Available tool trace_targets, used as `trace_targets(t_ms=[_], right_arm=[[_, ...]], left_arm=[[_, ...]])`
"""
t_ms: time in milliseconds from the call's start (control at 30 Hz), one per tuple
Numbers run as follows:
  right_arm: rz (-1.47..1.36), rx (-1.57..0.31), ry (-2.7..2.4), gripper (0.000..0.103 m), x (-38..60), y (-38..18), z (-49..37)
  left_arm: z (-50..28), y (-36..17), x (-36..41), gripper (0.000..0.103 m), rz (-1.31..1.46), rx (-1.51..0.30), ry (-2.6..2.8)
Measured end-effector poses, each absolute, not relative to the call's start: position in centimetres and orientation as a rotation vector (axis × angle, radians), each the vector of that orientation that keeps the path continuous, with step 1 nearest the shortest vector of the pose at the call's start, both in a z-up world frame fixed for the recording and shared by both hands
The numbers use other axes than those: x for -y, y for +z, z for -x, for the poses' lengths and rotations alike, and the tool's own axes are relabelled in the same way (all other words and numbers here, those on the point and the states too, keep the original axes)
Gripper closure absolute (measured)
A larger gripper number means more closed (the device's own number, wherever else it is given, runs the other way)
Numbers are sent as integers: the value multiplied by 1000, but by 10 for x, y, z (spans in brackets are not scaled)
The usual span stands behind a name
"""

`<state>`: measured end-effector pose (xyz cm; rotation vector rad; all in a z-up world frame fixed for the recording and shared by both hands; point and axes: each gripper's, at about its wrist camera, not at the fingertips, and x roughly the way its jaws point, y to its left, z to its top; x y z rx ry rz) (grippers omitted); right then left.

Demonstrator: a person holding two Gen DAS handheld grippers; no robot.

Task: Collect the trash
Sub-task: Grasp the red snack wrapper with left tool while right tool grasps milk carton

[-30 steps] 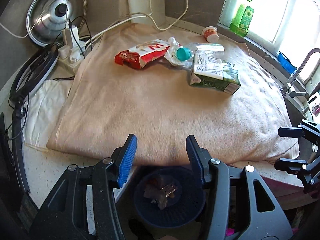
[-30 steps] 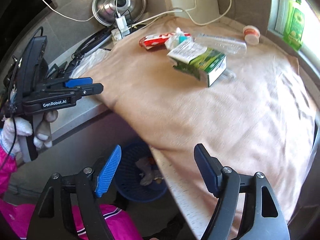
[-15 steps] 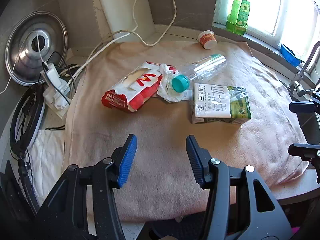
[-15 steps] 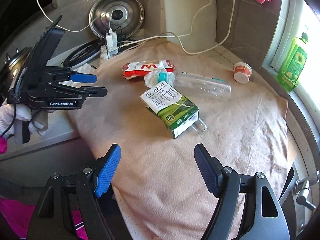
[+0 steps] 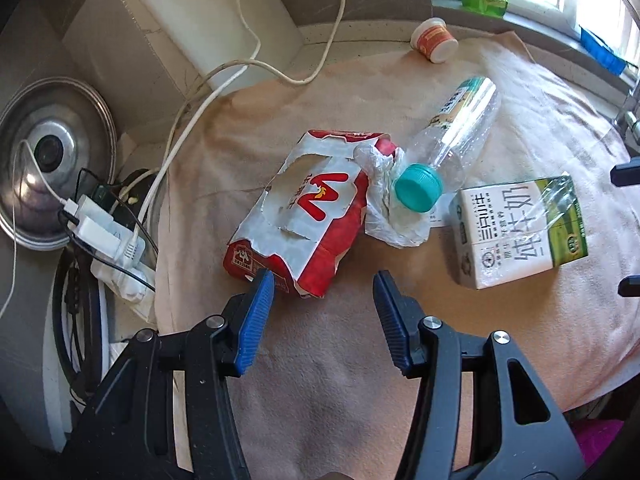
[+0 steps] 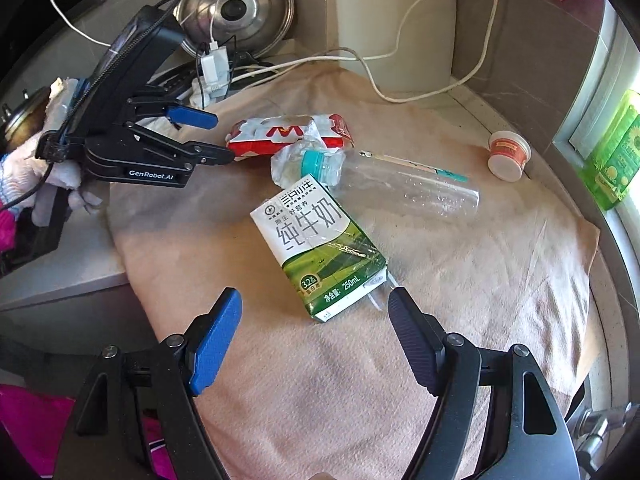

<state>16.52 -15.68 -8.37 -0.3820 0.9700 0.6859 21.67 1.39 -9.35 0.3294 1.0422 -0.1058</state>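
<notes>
Beige towel (image 5: 320, 360) is covering the worktop; left tongs (image 5: 322, 304) are hanging released just before the red wrapper (image 5: 304, 216), right tongs (image 6: 314, 322) released, framing the milk carton (image 6: 320, 240), apparently lining up 2 pickups.

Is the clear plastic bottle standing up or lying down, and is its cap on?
Lying down, cap on: the clear bottle rests on its side on the towel, its teal cap screwed on.

Beige towel (image 5: 328, 380) spread over counter; steel pot lid (image 6: 240, 8) propped against wall; white power strip (image 5: 112, 256) with chargers below it; white cables (image 6: 404, 92) trailing; green bottles (image 6: 612, 152) on windowsill
</notes>
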Motion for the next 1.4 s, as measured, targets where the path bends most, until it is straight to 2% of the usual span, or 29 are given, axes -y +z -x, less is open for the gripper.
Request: trace_targets(t_ms=[267,733,967,1200,1333,1400], right_arm=[[495,-982,704,28,136,-98,-179],[727,-944,694,28,94,-124,-195],[719,-972,671,28,87,-129,-213],[653,-1023,689,28,91,-136,-227],[620,-1029,707,30,92,-135,-230],[610,-1030,716,33,92,-134,-230]], left_arm=[[-241,-119,2,48,-475,-1093,-122],[-274,-131,-4,48,-452,-1121,-123],[-283,-118,-16,59,-431,-1101,-106],[-298,-113,-28,60,-395,-1110,-97],[-303,-118,-25,69,-422,-1117,-97],[-304,-116,-25,76,-411,-1107,-95]])
